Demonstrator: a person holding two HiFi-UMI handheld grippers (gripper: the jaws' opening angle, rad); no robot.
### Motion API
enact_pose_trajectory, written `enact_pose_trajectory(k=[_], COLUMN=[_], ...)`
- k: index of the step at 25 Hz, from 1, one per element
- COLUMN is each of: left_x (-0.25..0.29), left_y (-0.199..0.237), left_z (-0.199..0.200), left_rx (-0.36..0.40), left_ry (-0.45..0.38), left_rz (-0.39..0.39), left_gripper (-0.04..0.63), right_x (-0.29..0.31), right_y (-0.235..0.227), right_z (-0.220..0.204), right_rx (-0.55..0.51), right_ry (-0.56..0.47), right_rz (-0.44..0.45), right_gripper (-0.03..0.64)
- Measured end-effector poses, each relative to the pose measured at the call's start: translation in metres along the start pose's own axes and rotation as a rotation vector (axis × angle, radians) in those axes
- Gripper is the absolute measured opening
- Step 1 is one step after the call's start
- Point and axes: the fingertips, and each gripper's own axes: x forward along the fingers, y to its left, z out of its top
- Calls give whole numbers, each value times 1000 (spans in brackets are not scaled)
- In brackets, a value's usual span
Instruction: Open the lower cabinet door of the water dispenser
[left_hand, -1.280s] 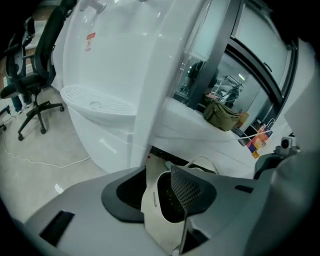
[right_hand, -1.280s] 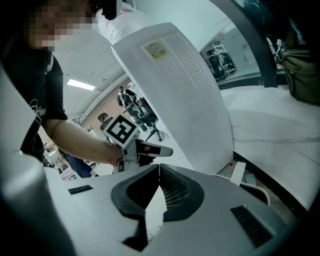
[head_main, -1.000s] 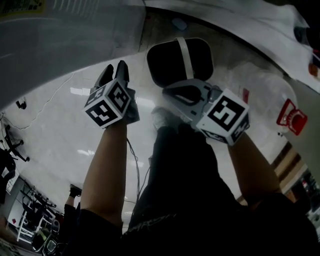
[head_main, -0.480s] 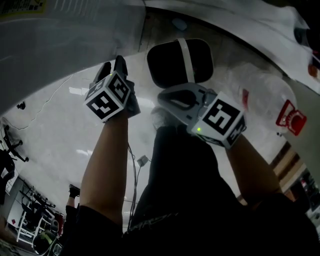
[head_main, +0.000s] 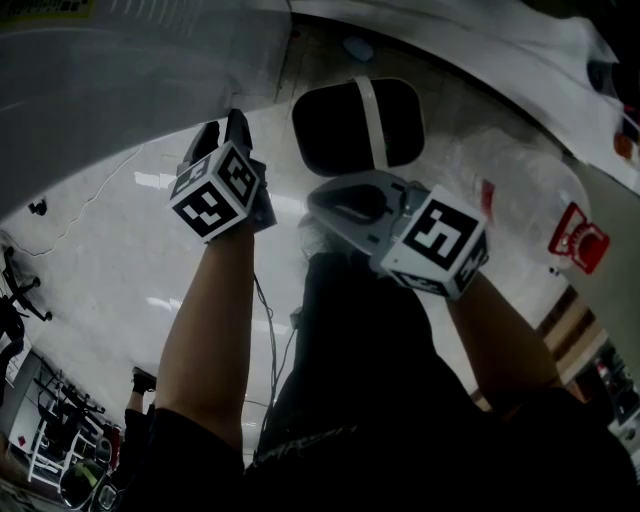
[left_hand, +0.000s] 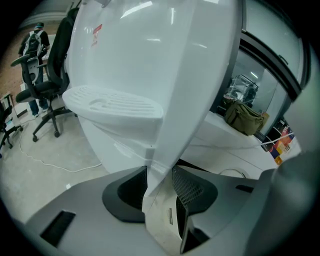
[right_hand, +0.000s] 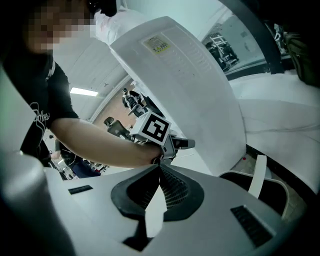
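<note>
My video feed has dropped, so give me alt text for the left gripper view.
The left tongs straddle the edge of the white door, having just closed a little onto it. The drip tray of the dispenser juts out at left, with office chairs on the floor behind. A green bag lies at right.

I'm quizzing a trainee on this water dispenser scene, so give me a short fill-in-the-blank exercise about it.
1. A slotted drip tray juts from the ___ water dispenser.
2. The office chair on the floor beside it is ___.
3. The bag on the ledge is ___.
4. The right gripper has its jaws together, holding ___.
Missing words: white; black; green; nothing
</note>
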Motion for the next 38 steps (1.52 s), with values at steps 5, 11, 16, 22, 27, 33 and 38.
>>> enact_pose_trajectory(k=[5,11,16,22,27,33,38], left_x=[0,-1,-1,-1,-2,-3,-2], left_y=[-3,-5,-4,-6,-7,-4,-4], left_z=[-1,-1,1,2,4,3,2], left_rx=[3,-18,-14,-18,-32,-26,-20], left_ry=[-11,-7,-8,-2,-18,-15,-19], left_rz=[7,17,10,-19,-26,-29,-40], left_gripper=[130,117,115,112,112,114,114], right_x=[-4,-13,-19,-26,-31,-28,-25], right_y=[-2,-3,-7,-4,-6,2,5], right_z=[-8,-6,-8,-16,-20,-22,-21], right_rx=[-3,-3,-48,-60,-67,-79,-84], right_ry=[17,15,39,55,68,70,69], right_rz=[-4,8,9,34,37,63,68], right_gripper=[15,15,15,15,15,15,15])
